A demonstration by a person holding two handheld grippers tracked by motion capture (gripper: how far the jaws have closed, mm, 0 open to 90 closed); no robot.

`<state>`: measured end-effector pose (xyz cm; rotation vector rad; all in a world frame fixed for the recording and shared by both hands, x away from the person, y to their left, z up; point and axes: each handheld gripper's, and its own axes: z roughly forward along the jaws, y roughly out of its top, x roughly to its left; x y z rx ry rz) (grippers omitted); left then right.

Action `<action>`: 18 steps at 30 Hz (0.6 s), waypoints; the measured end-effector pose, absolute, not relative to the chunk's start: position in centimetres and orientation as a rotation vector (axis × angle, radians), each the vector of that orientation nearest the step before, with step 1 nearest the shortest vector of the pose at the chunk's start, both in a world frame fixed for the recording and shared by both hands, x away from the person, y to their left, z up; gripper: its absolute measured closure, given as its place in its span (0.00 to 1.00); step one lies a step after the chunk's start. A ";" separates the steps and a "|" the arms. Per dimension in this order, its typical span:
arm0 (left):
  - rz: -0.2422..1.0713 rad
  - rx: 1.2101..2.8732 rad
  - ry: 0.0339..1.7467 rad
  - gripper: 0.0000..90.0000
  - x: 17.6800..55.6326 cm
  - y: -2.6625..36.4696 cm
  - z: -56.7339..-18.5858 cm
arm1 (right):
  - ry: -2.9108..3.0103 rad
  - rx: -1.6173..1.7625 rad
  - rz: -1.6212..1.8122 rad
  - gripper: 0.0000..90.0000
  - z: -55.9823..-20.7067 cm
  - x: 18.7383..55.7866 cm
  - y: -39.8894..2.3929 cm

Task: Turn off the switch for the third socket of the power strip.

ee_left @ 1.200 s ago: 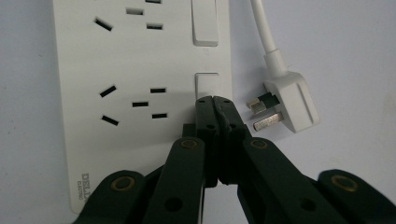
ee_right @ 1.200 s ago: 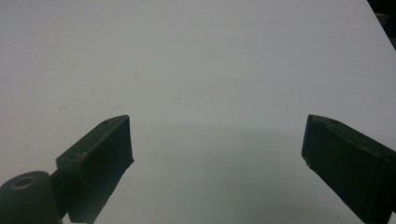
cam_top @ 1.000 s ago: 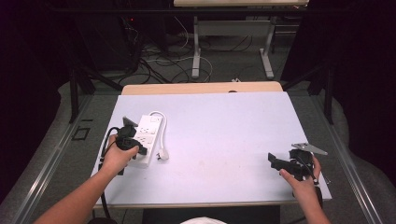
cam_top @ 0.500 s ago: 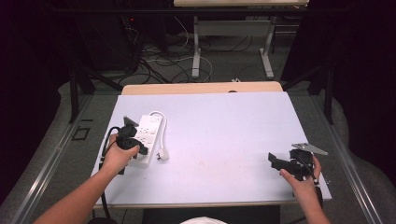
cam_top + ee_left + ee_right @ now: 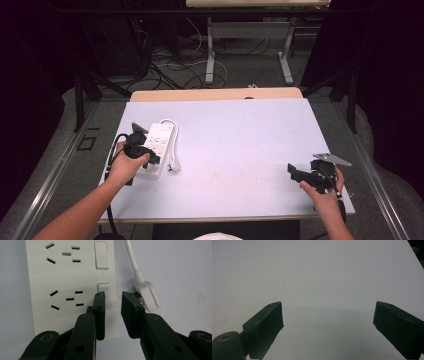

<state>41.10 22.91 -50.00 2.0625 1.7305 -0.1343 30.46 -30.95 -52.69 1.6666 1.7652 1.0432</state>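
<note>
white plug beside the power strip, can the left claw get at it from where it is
Probably yes. The left claw sits at the power strip's near edge, jaws just opening with nothing gripped, and the white plug lies right beside one jaw on bare table, nothing between.

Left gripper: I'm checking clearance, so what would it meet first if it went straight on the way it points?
Probably the power strip. The left gripper has just been opening, nothing pinched; its jaws straddle the strip's edge by a rocker switch. The plug sits just beside one jaw. Depth is unclear.
</note>
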 end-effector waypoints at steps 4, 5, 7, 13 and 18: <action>-0.138 2.062 1.724 0.75 41.1 23.0 -49.8 | 1.769 1.666 1.042 0.09 -52.7 30.5 -31.0; -0.137 2.051 1.733 0.74 41.1 22.9 -49.8 | 1.762 1.663 1.052 0.09 -52.7 30.5 -31.0; -0.133 2.061 1.718 0.72 41.1 23.1 -49.7 | 1.762 1.665 1.050 0.09 -52.8 30.5 -31.0; -0.113 2.046 1.725 0.63 41.2 23.2 -49.5 | 1.765 1.668 1.043 0.09 -52.7 30.5 -30.9; -0.102 2.032 1.735 0.59 41.2 23.4 -49.4 | 1.755 1.664 1.052 0.09 -52.8 30.5 -30.9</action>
